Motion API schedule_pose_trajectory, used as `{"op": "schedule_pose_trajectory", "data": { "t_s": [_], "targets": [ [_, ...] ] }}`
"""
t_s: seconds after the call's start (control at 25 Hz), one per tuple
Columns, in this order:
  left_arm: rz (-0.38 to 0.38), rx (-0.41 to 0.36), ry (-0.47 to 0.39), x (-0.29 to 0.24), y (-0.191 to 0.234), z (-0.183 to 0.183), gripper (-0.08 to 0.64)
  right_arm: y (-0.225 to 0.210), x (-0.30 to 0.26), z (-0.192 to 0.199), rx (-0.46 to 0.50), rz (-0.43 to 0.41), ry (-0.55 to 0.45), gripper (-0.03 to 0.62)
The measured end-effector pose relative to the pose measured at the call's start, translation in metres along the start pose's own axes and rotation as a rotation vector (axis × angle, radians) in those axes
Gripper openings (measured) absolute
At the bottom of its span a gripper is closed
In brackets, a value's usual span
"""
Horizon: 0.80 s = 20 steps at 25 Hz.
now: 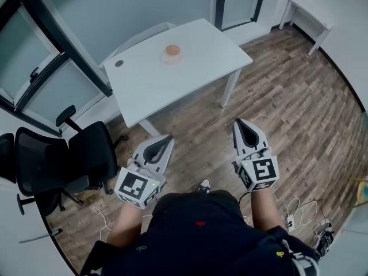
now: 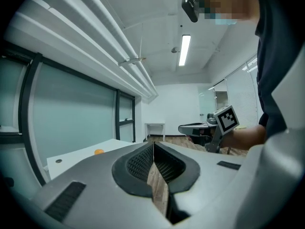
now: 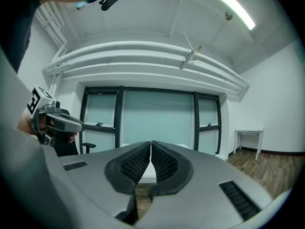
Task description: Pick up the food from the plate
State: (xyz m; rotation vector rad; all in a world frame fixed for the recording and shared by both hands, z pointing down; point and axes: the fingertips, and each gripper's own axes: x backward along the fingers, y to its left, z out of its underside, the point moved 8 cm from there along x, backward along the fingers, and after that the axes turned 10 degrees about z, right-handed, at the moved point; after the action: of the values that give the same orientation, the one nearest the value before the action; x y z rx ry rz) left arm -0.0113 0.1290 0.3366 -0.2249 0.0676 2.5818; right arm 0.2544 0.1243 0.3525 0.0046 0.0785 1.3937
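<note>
The round brown food (image 1: 172, 50) is sitting on a small pale plate (image 1: 163, 60) toward the far side of the white table (image 1: 178, 82), at about twelve o'clock in the head view and well apart from both of your grippers. You are holding the left gripper (image 1: 168, 138) at six o'clock from the plate, its jaws pressed together with nothing between them. The right gripper (image 1: 238, 123) is hovering at about five o'clock from the plate, its jaws likewise closed and empty. Both are pointing over the wooden floor (image 1: 287, 96), short of the table's near edge. A black office chair (image 1: 80, 160) is standing at nine o'clock from the left gripper, and a smaller white desk (image 1: 305, 13) is standing against the wall at one o'clock.
</note>
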Motion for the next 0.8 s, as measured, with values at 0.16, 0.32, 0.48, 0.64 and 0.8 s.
{"op": "schedule_pose_trajectory", "data": {
  "t_s": [0.16,0.32,0.48,0.64,0.8],
  "targets": [
    [0.008,0.026,0.024,-0.035,0.0,0.004,0.023,-0.034,-0.013,0.007,-0.009,0.004,-0.005,0.025],
    [0.007,0.039,0.037,-0.059,0.01,0.002,0.023,-0.059,-0.024,0.017,-0.032,0.032,0.009,0.025],
    [0.034,0.029,0.045,-0.088,0.024,0.0,0.023,-0.078,-0.044,0.024,-0.051,0.041,0.046,0.025],
    [0.041,0.066,0.034,-0.121,0.05,0.004,0.023,-0.089,-0.069,0.024,0.0,0.028,0.036,0.025],
    [0.053,0.065,0.018,-0.151,0.087,-0.002,0.023,-0.102,-0.104,0.025,0.004,0.053,0.057,0.025]
  ]
}}
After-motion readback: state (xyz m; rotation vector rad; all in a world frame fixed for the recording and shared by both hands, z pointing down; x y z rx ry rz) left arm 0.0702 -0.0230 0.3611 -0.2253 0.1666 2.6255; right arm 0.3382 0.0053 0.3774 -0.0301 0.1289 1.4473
